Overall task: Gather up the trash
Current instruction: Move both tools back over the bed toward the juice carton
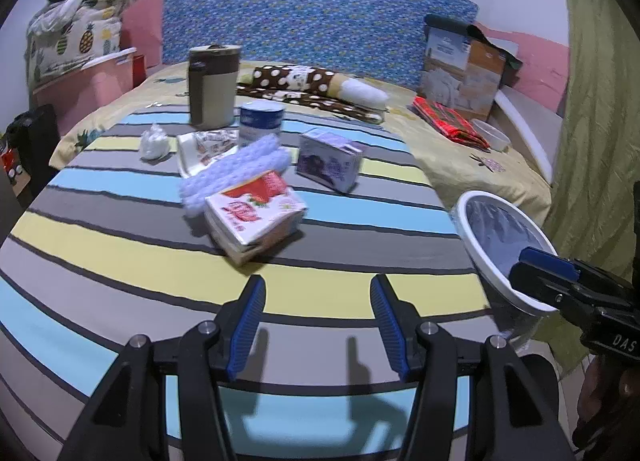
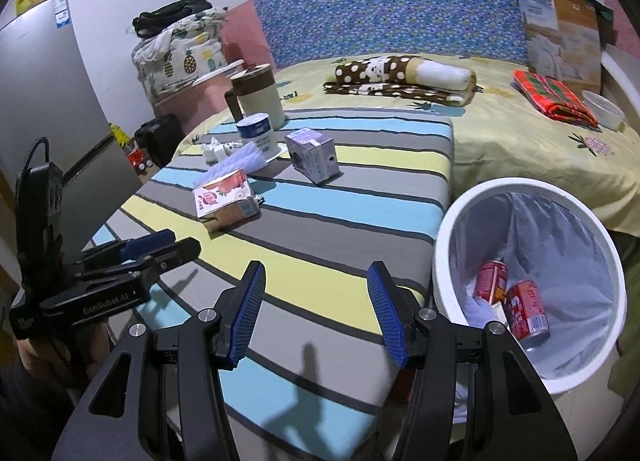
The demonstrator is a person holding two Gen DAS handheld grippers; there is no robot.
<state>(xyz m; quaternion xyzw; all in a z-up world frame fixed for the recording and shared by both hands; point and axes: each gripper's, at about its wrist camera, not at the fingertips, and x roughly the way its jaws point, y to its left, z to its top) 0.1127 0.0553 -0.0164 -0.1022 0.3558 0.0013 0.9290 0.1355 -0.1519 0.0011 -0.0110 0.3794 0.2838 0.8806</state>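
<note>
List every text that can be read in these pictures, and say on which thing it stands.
"GenRobot.AI": on the left tool, side of its body.
"DAS": on the right tool, cut off at the picture's edge.
Prints on the cartons, tub, cans and fridge stickers: too blurred to read.

Left gripper (image 1: 318, 293) and right gripper (image 2: 316, 281) side by side, fingers (image 2: 252, 303) spread wide, empty.
</note>
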